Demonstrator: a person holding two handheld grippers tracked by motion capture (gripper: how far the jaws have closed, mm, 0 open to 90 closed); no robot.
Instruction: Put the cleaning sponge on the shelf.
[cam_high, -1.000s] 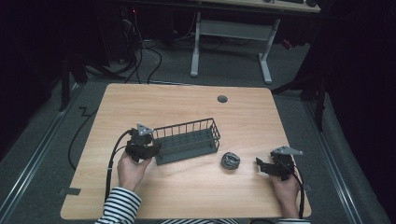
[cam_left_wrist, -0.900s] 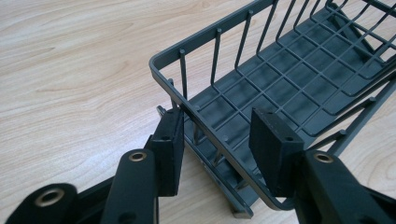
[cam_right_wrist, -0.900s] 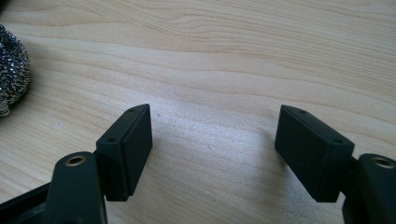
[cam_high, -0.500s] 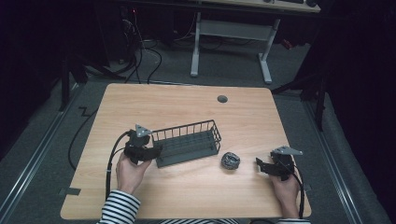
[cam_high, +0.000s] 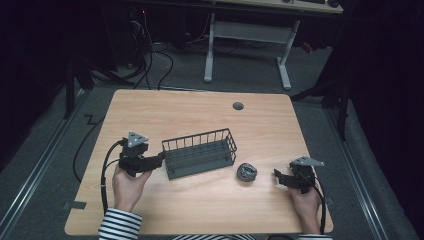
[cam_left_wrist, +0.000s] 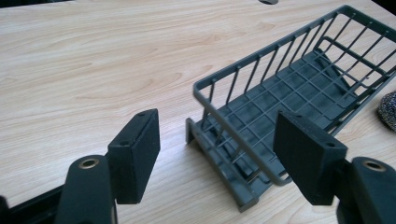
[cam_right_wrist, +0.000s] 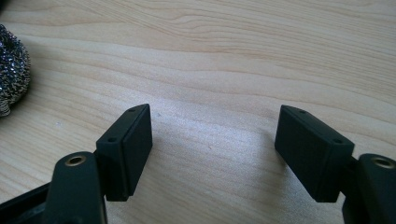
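As wire basket (cam_high: 200, 152) lies lengthwise across table, left gripper (cam_high: 159, 159) jaws just spread, released.

On the table (cam_high: 200, 120), the wire basket (cam_high: 200, 152) lies left of the scouring ball (cam_high: 246, 172), near it.

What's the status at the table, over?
Left gripper just opened off the dark grey wire basket. Right gripper open, idle beside the steel-wool scourer. Nothing obstructing.
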